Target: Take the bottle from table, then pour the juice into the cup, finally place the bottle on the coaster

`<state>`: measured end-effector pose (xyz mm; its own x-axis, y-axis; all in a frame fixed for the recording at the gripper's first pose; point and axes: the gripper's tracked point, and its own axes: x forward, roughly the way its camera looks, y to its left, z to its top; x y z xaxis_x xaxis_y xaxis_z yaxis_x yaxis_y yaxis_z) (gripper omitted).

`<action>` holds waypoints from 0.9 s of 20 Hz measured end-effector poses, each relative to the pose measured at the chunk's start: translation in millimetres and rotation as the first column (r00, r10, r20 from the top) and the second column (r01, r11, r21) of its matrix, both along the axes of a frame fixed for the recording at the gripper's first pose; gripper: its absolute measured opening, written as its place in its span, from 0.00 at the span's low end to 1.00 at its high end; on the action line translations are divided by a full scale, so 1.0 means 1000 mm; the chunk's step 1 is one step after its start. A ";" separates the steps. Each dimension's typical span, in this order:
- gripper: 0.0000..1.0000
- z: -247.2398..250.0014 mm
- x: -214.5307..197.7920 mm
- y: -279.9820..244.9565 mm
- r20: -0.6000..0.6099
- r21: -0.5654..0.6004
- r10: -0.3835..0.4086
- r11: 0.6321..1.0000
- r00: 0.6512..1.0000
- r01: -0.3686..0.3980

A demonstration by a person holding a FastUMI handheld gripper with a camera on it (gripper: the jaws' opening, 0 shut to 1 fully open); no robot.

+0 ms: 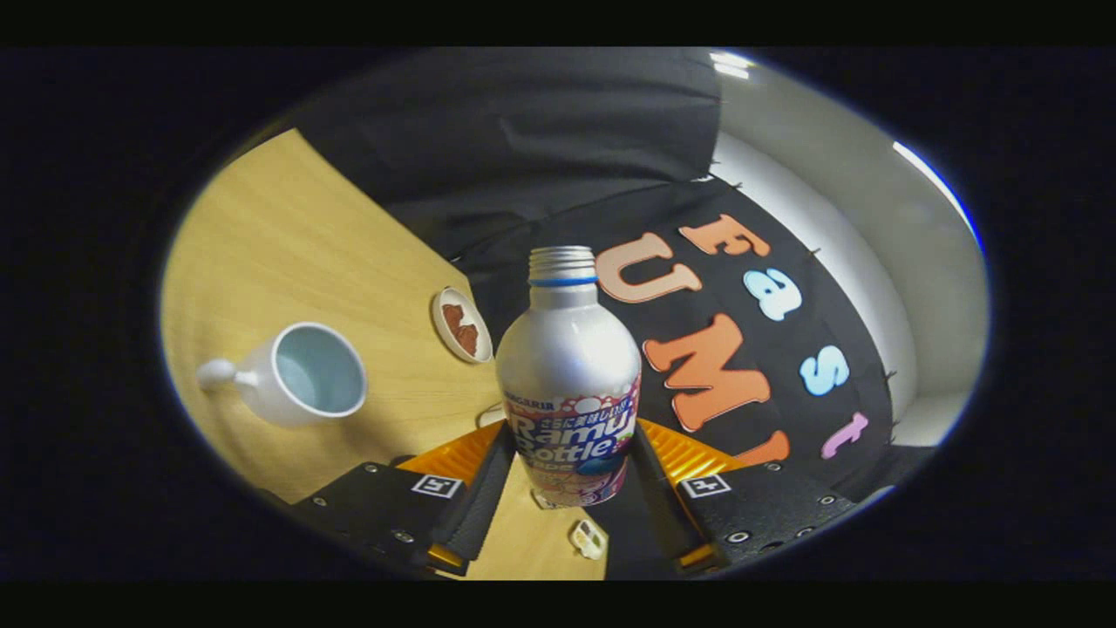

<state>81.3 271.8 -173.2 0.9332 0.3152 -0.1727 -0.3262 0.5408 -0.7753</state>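
A silver bottle (568,366) with a pink and white label and an uncapped threaded neck stands between my fingers. My gripper (571,462) is shut on the bottle's lower body, both black pads pressing its sides. The whole view is tilted, and the bottle looks lifted off the wooden table (288,244). A white cup (296,373) with a pale blue inside and a handle sits on the table to the left of the bottle, upright and apart from it. A small round coaster (460,324) with a brown pattern lies beyond the cup, close to the bottle's shoulder.
The black cloth wall (540,148) rises behind the table's far edge. A white wall (837,192) shows to the right. A small white object (588,538) lies on the table below the bottle, between my fingers.
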 end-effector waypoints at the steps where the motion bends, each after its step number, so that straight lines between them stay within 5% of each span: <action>1: 0.76 0.005 0.001 -0.002 -0.026 0.071 -0.014 0.997 1.000 0.016; 8: 0.76 0.011 0.018 -0.024 -0.220 0.447 -0.019 0.887 0.975 0.118; 18: 0.76 -0.037 0.033 -0.033 -0.466 0.674 0.030 0.660 0.884 0.333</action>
